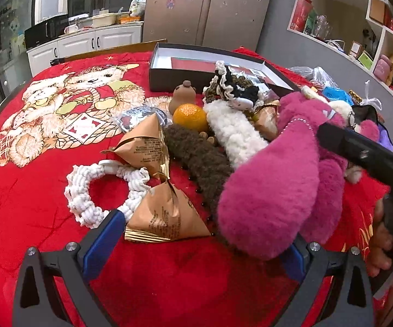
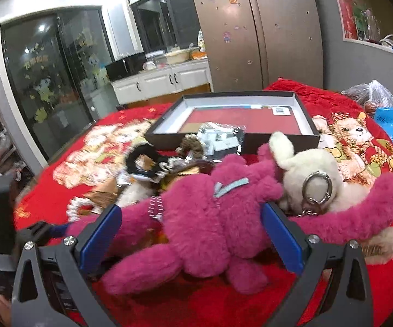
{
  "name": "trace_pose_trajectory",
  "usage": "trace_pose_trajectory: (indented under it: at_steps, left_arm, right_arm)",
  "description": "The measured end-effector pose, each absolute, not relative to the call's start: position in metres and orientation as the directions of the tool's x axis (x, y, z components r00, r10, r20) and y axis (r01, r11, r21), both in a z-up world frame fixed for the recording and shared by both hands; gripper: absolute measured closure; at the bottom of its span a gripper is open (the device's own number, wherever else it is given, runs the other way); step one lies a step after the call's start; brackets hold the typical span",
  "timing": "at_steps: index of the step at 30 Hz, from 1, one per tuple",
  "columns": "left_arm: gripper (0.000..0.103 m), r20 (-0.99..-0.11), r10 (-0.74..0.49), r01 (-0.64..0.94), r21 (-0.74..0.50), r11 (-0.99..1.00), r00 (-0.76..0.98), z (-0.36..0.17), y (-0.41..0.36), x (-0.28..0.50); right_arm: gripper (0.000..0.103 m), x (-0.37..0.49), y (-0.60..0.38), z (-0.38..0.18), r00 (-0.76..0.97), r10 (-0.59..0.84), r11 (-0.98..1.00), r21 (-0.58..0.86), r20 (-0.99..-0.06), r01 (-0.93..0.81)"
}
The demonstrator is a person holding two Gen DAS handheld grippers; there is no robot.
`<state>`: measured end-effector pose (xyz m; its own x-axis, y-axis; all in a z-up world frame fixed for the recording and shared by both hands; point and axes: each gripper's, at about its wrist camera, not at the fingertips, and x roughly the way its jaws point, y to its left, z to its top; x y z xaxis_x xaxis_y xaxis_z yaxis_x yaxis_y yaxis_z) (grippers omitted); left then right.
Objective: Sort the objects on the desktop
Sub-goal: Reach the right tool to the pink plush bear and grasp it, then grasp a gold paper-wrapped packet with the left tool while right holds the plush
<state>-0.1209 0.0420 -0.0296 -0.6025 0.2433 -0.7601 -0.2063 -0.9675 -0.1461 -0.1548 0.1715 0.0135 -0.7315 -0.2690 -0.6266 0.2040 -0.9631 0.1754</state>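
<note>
Right now the pink plush toy (image 2: pixel 210 218) sprawls across the lower middle of the right wrist view, its long axis running roughly left to right over the red blanket (image 2: pixel 319 100), one limb reaching to the far right edge. The right gripper (image 2: pixel 191 231) is spread wide, its blue-padded fingers (image 2: pixel 283 239) flanking the toy's body; whether they actually touch the fur I cannot tell. A cream plush (image 2: pixel 316 179) with a metal key ring lies just behind, partly covered by the pink limb.

In the left wrist view the left gripper (image 1: pixel 202 242) is also spread, over bare blanket, with a brown paper packet (image 1: pixel 166 215) near its left finger and the pink toy hiding its right fingertip. An orange (image 1: pixel 189 117) sits mid-frame, and the open dark box (image 1: pixel 212 65) lies in the upper middle, its contents hard to make out.
</note>
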Motion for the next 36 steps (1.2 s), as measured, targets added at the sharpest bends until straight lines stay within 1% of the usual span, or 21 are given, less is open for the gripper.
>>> trace_pose_trajectory:
  at_steps: [3,5,6,7,8,9,12,18,22,27,29,34,36]
  left_arm:
    - [0.000,-0.776,0.210,-0.215,-0.099,-0.972,-0.594,-0.031,0.049,-0.124]
    - [0.000,-0.784,0.182,-0.216,-0.063,-0.974,-0.593,-0.033,0.054,-0.124]
    - [0.002,-0.786,0.171,-0.217,-0.048,-0.975,-0.594,-0.033,0.055,-0.124]
    - [0.005,-0.785,0.160,-0.214,-0.035,-0.976,-0.599,-0.033,0.056,-0.123]
    - [0.011,-0.782,0.147,-0.207,-0.024,-0.978,-0.606,-0.032,0.056,-0.122]
    - [0.015,-0.780,0.144,-0.205,-0.021,-0.979,-0.609,-0.032,0.055,-0.122]
    - [0.020,-0.776,0.152,-0.203,-0.031,-0.979,-0.613,-0.030,0.052,-0.121]
    - [0.028,-0.753,0.159,-0.200,-0.038,-0.979,-0.638,-0.025,0.048,-0.111]
    - [0.029,-0.747,0.166,-0.195,-0.049,-0.980,-0.643,-0.023,0.045,-0.110]
    - [0.032,-0.733,0.147,-0.187,-0.027,-0.982,-0.664,-0.019,0.042,-0.103]
    - [0.033,-0.725,0.154,-0.180,-0.042,-0.983,-0.671,-0.016,0.036,-0.099]
    - [0.040,-0.710,0.152,-0.151,-0.065,-0.986,-0.688,-0.010,0.024,-0.093]
    - [0.048,-0.705,0.167,-0.153,-0.084,-0.985,-0.689,-0.008,0.021,-0.091]
  right_arm:
    - [0.001,-0.169,0.177,-0.007,-0.689,-0.254,-0.967,0.190,-0.679,0.169]
    - [0.001,-0.172,0.180,-0.014,-0.684,-0.263,-0.964,0.210,-0.680,0.162]
    - [0.003,-0.172,0.179,-0.015,-0.689,-0.262,-0.965,0.202,-0.676,0.169]
    - [0.006,-0.172,0.178,-0.015,-0.691,-0.259,-0.966,0.195,-0.675,0.171]
    - [0.021,-0.173,0.178,-0.016,-0.693,-0.248,-0.968,0.187,-0.677,0.164]
    - [0.025,-0.174,0.178,-0.019,-0.688,-0.239,-0.970,0.191,-0.685,0.147]
    - [0.030,-0.172,0.179,-0.020,-0.686,-0.258,-0.965,0.218,-0.681,0.146]
    - [0.032,-0.163,0.185,-0.013,-0.692,-0.311,-0.943,0.302,-0.652,0.140]
    - [0.032,-0.152,0.192,0.000,-0.718,-0.350,-0.926,0.341,-0.602,0.165]
    - [0.032,-0.140,0.200,0.016,-0.749,-0.368,-0.912,0.371,-0.551,0.175]
    - [0.032,-0.135,0.205,0.022,-0.761,-0.377,-0.905,0.386,-0.528,0.181]
    - [0.032,-0.123,0.219,0.035,-0.798,-0.370,-0.896,0.409,-0.477,0.171]
    - [0.032,-0.119,0.224,0.040,-0.807,-0.370,-0.893,0.417,-0.460,0.171]
